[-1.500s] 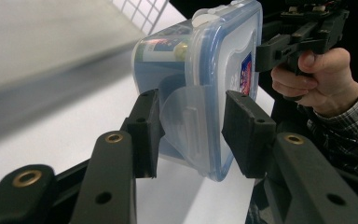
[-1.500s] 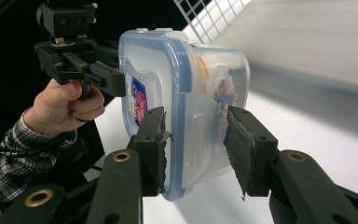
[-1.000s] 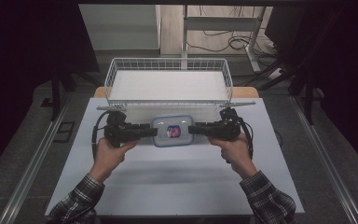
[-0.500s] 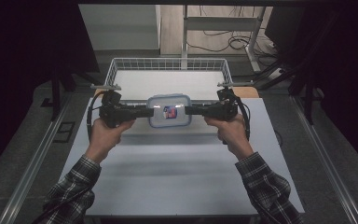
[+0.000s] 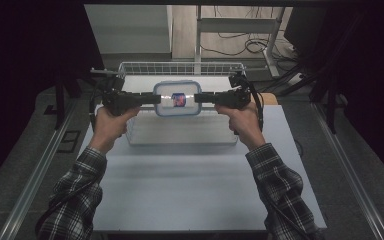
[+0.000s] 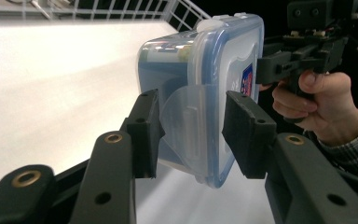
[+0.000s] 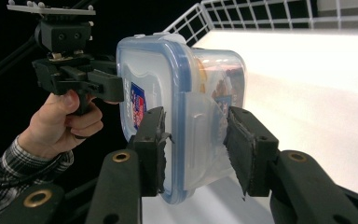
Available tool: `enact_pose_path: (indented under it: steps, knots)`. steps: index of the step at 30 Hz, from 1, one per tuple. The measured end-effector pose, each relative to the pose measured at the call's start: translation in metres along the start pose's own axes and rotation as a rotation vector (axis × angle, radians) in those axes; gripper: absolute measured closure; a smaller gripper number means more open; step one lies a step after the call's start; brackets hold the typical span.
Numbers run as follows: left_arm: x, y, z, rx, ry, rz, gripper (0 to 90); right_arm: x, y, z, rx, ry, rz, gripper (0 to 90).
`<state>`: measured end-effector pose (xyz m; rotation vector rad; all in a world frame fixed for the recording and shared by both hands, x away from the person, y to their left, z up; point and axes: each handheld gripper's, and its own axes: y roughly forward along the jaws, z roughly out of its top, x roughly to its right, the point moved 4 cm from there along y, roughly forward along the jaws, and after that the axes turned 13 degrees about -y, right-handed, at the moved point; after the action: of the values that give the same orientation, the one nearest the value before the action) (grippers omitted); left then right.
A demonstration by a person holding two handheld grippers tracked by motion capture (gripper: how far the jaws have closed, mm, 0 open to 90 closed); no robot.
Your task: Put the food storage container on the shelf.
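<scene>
**Container held aloft between 2 grippers, over the wire basket**

Nearest the camera, a person's 2 plaid-sleeved forearms reach forward across the white table [image 5: 195,185]. The left gripper [image 5: 150,99] and the right gripper [image 5: 202,98] face each other, each with its jaws closed on a side latch of the lidded plastic container [image 5: 177,98], though how firmly they bite is hard to judge. The container hangs between them, long axis running gripper to gripper, equally near both hands. It sits above the wire basket [image 5: 180,67], whose white floor lies directly beneath and beyond.
</scene>
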<state>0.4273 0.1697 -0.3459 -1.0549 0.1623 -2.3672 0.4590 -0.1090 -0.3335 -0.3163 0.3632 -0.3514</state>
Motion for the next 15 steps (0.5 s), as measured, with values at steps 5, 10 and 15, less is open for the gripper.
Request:
enact_pose_path:
  steps: [5, 10, 15]
  knots:
    - [-0.005, 0.006, 0.014, 0.001, -0.006, 0.01, 56.9, 0.012, 0.003, 0.009, 0.012, 0.017, 0.002, 58.2]
    - [-0.014, 0.015, 0.021, 0.003, -0.027, 0.018, 56.6, 0.026, 0.007, 0.01, 0.012, 0.048, 0.002, 58.0]
    - [-0.024, 0.023, 0.025, 0.02, -0.053, 0.009, 56.4, 0.038, 0.011, 0.01, 0.009, 0.077, -0.009, 57.9]
